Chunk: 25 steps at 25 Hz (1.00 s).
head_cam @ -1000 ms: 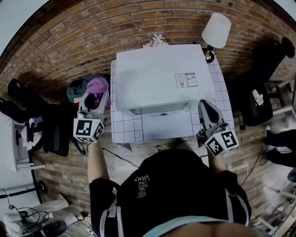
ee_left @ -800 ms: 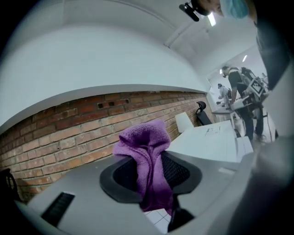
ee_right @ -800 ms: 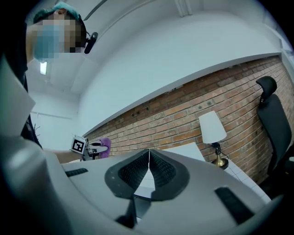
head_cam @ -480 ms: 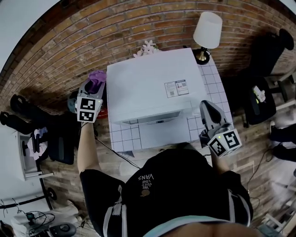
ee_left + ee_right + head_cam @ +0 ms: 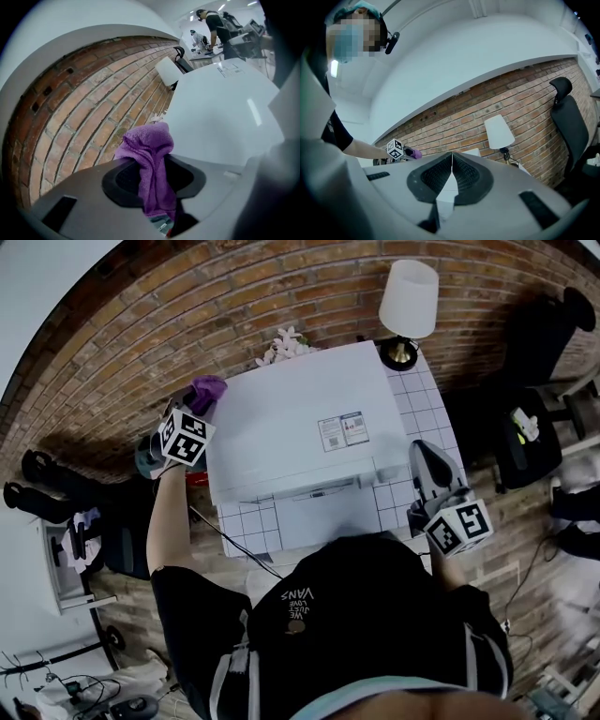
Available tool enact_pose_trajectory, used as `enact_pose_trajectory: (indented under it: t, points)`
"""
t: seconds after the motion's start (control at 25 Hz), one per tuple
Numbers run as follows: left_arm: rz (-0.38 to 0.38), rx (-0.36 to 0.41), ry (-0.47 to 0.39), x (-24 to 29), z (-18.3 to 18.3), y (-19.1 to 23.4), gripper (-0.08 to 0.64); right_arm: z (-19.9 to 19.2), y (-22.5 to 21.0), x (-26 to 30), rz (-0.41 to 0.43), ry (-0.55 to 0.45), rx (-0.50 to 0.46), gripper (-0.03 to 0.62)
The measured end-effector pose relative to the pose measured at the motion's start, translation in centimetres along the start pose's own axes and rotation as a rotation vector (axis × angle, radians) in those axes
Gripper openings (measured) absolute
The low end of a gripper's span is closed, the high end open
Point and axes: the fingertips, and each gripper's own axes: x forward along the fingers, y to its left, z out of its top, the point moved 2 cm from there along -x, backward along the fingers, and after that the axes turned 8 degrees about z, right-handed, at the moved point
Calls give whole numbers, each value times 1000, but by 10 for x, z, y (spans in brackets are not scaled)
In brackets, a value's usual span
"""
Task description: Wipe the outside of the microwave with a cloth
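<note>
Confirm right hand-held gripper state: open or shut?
Shut. The right gripper view shows the right hand-held gripper with its jaws meeting at the tips, nothing held between them.

— Logged: the cloth [image 5: 149, 159] is purple all over. The microwave [image 5: 291, 423] is plain white, with one small printed label [image 5: 341, 430].
— The wall [image 5: 187, 306]: red-brown brick, pale mortar lines. The table [image 5: 251, 521]: white tiles, dark grid.
— The left gripper [image 5: 199, 397] and right gripper [image 5: 422, 454]: grey, dark meshed pads [image 5: 436, 176], cubes in black-and-white squares.
— The lamp [image 5: 409, 287]: cream shade, brass-coloured foot. The shirt [image 5: 356, 615]: black, white lettering.
</note>
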Motion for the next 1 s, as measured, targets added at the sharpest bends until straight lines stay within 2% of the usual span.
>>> enact_pose_trajectory:
  t: [0.28, 0.48, 0.6, 1.0]
  points:
    - [-55, 164, 52, 17, 27, -7, 141, 0, -10, 9, 17, 3, 8, 3]
    - [-101, 265, 49, 32, 61, -19, 141, 0, -14, 13, 31, 6, 6, 3]
    - [-133, 348, 21, 41, 96, -36, 141, 2, -17, 11, 29, -2, 5, 3]
    - [-213, 535, -108, 66, 214, -97, 141, 4, -40, -12, -30, -26, 17, 3]
